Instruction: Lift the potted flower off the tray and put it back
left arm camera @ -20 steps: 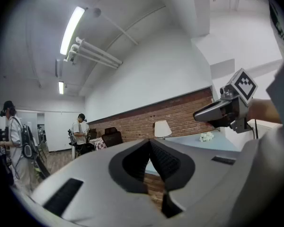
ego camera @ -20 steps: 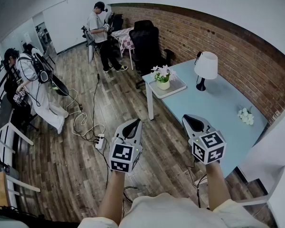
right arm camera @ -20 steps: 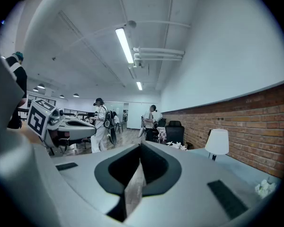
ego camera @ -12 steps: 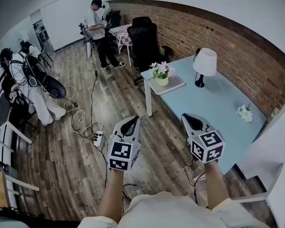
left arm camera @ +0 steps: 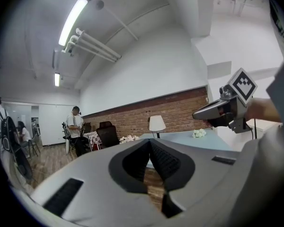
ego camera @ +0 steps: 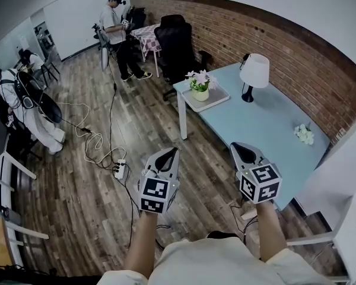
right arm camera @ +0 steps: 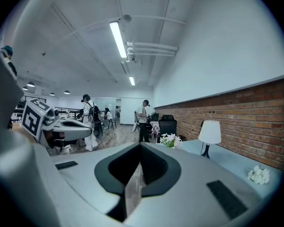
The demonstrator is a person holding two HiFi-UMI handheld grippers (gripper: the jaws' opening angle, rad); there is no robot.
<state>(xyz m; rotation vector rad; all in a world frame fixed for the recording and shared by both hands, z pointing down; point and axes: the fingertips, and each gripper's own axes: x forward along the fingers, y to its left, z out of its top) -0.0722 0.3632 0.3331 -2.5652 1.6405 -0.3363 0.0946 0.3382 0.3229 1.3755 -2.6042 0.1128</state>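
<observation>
The potted flower [ego camera: 200, 86], white and pink blooms in a pale pot, stands on a white tray [ego camera: 218, 102] at the far corner of a light blue table [ego camera: 267, 129]. Both grippers hang in mid-air over the wooden floor, well short of the table. My left gripper [ego camera: 169, 154] is shut with nothing in it, and my right gripper [ego camera: 238, 149] is shut and empty too. In the left gripper view the jaws [left arm camera: 149, 144] meet, with the flower [left arm camera: 128, 138] far beyond. The right gripper view shows closed jaws [right arm camera: 141, 148] pointing toward the flower [right arm camera: 169, 139].
A white lamp [ego camera: 254, 76] and a small white flower bunch [ego camera: 304, 133] stand on the table by the brick wall. A black chair [ego camera: 175, 46] is behind the table. Cables and a power strip [ego camera: 118, 170] lie on the floor. People stand at the back [ego camera: 115, 28] and left [ego camera: 24, 100].
The room has slid slightly up and to the left in the head view. Both grippers stay shut and keep their place in front of me.
</observation>
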